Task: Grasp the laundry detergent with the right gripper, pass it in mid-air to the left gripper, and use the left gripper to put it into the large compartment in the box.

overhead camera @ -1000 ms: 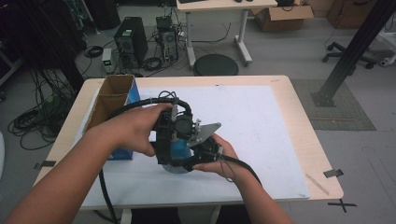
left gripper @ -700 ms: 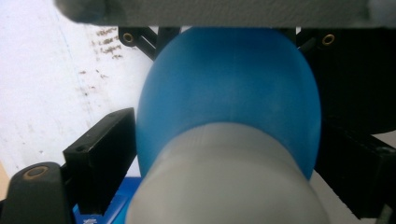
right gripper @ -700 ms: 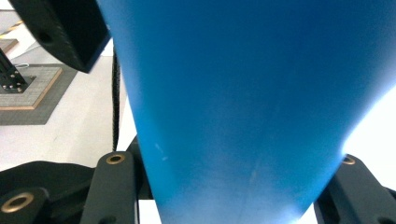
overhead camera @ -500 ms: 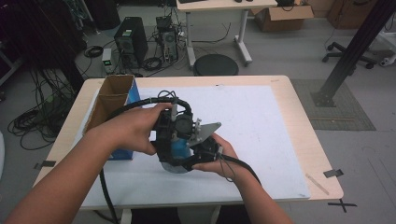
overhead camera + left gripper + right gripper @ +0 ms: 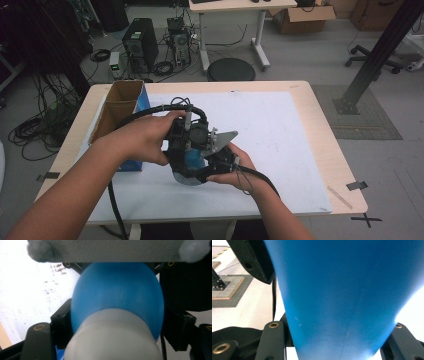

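Blue object stays clamped between both unmoved grippers.

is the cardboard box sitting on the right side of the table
No, the cardboard box stands at the table's left edge, left of the hands holding the blue object.

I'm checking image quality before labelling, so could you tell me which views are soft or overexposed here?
Left gripper view: the blue rounded object with a pale grey end sits too close and is blurred, and the white table sheet is washed out. Right gripper view: the blue surface is soft, with glare at right. High view: sharp and evenly lit.
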Demonstrator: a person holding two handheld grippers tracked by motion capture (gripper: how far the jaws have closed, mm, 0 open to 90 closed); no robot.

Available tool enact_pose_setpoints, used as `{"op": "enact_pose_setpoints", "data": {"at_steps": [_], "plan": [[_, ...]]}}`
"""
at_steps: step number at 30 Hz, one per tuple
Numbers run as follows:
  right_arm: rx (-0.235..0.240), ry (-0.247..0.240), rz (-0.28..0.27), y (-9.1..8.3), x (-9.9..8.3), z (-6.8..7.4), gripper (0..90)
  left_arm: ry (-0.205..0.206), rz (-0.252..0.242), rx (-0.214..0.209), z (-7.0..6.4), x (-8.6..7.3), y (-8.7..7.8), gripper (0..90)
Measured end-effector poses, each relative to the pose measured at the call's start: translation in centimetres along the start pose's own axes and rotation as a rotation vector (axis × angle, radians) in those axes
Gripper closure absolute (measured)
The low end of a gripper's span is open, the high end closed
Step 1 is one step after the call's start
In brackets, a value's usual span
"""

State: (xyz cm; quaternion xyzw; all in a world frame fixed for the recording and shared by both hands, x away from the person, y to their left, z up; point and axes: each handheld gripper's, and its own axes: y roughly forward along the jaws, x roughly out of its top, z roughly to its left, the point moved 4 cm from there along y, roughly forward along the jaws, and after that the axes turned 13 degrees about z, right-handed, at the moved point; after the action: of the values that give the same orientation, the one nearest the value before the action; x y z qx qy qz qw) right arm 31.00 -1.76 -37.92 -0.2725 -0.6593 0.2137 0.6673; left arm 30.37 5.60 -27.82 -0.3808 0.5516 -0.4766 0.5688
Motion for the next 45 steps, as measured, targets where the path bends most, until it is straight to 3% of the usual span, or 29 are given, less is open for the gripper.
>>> {"op": "enact_pose_setpoints", "data": {"at_steps": [16, 20, 22, 25, 29, 30, 39, 45], "plan": [[-0.005, -0.002, -0.012, -0.1, 0.2, 0.0, 45.1, 0.006, -0.002, 0.034, 0.1, 0.0, -0.2, 35.4], [-0.024, -0.009, -0.021, -0.5, 0.4, 0.1, 45.6, 0.014, 0.03, 0.037, 0.0, 0.0, -0.1, 37.0], [-0.032, -0.019, -0.029, -0.6, 0.5, 0.0, 45.7, 0.014, 0.015, 0.029, 0.1, 0.0, -0.1, 37.9], [-0.034, -0.009, -0.037, -0.8, 0.5, 0.1, 45.7, 0.008, -0.005, 0.011, 0.3, -0.3, -0.2, 38.1], [-0.026, 0.009, -0.042, -1.1, 0.6, 0.3, 45.8, 0.001, -0.008, 0.023, 0.3, -0.1, -0.3, 38.4], [-0.045, -0.012, -0.041, -1.1, 0.5, 0.0, 45.8, 0.004, -0.001, 0.022, 0.3, -0.1, -0.4, 38.4], [-0.051, -0.012, -0.062, -1.3, 0.4, 0.0, 45.3, 0.005, 0.014, 0.018, 0.4, 0.2, -0.8, 38.4], [-0.054, -0.02, -0.084, -1.5, 0.2, -0.1, 44.3, 0.013, 0.014, 0.037, 0.3, 0.4, -1.0, 38.4]]}}
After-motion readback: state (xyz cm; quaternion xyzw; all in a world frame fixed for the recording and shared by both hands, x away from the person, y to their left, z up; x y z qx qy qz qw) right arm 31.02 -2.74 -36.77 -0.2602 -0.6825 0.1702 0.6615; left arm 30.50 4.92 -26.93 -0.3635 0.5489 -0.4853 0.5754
